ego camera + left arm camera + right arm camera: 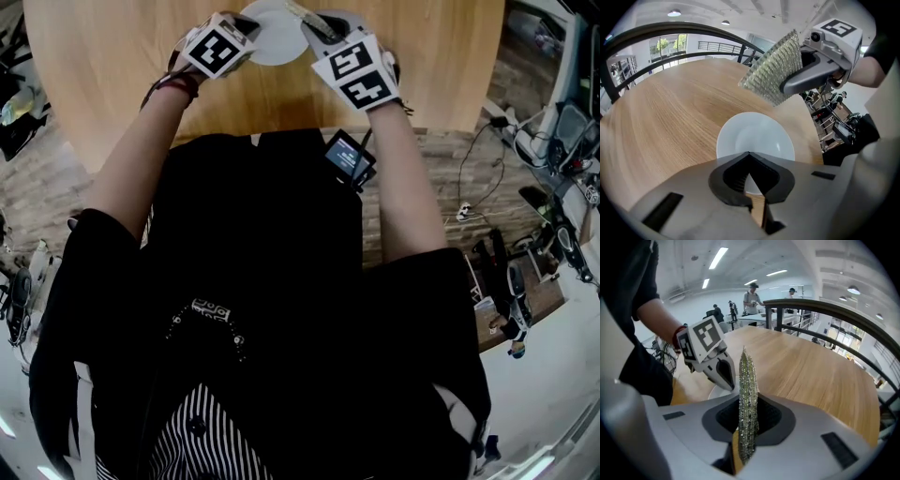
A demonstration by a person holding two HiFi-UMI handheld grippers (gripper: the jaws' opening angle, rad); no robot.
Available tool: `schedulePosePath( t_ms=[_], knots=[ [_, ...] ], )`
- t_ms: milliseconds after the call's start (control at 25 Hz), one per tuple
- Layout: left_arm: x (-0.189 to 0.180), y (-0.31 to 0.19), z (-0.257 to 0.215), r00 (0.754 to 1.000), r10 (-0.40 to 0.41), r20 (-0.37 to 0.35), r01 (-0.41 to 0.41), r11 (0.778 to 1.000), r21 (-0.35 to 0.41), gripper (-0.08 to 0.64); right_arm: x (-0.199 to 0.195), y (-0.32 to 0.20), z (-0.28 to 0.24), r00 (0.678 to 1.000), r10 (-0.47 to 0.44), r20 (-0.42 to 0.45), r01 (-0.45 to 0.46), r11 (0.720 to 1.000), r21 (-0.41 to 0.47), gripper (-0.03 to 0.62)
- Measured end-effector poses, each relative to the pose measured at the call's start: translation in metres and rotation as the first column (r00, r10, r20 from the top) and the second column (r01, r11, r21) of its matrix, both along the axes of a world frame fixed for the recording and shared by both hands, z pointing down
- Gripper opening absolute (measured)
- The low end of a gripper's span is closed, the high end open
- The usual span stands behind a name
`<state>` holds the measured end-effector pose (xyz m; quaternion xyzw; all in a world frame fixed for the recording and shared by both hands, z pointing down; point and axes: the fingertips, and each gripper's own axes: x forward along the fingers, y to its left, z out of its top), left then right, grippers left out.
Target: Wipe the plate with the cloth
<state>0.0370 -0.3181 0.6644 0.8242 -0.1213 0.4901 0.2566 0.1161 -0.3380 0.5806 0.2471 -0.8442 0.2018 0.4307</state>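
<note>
A white plate (754,136) lies on the round wooden table (670,117). My left gripper (749,157) is shut on the plate's near rim, and white shows between its jaws. In the head view the plate (274,42) sits at the table's near edge, with the left gripper (244,28) at its left side. My right gripper (746,404) is shut on a grey-green waffle cloth (747,394) that stands edge-on between its jaws. From the left gripper view the cloth (776,70) hangs above the plate's far right side, apart from it, held by the right gripper (790,86).
A dark curved railing (670,30) runs round the table's far side. A small screen device (349,157) hangs at the person's chest. Cables and equipment (544,234) lie on the floor to the right. People stand far off (750,298) in the hall.
</note>
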Motion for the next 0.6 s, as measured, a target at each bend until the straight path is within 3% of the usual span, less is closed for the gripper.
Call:
schedulePosePath(
  t_ms=[80, 200, 280, 440, 600],
  knots=[
    [0.000, 0.009, 0.003, 1.000, 0.004, -0.017, -0.005, 1.000, -0.031, -0.005, -0.009, 0.002, 0.010, 0.996, -0.064, -0.064, 0.067, 0.996, 0.057, 0.043],
    [0.002, 0.010, 0.004, 1.000, 0.006, -0.023, -0.007, 0.999, -0.037, -0.005, -0.012, -0.010, 0.018, 0.976, -0.080, -0.202, 0.120, 0.973, 0.196, 0.043],
    [0.002, 0.009, 0.003, 1.000, 0.004, -0.018, -0.005, 0.999, -0.035, -0.005, -0.017, -0.011, 0.022, 0.964, -0.106, -0.244, 0.165, 0.957, 0.237, 0.043],
    [0.001, 0.008, 0.002, 1.000, -0.003, -0.014, 0.003, 1.000, -0.022, -0.005, -0.028, 0.000, 0.040, 0.913, -0.193, -0.359, 0.298, 0.918, 0.263, 0.043],
    [0.001, 0.012, 0.004, 1.000, -0.006, -0.017, 0.006, 0.999, -0.041, -0.005, -0.039, 0.011, 0.071, 0.858, -0.286, -0.426, 0.399, 0.894, 0.203, 0.044]
  ],
)
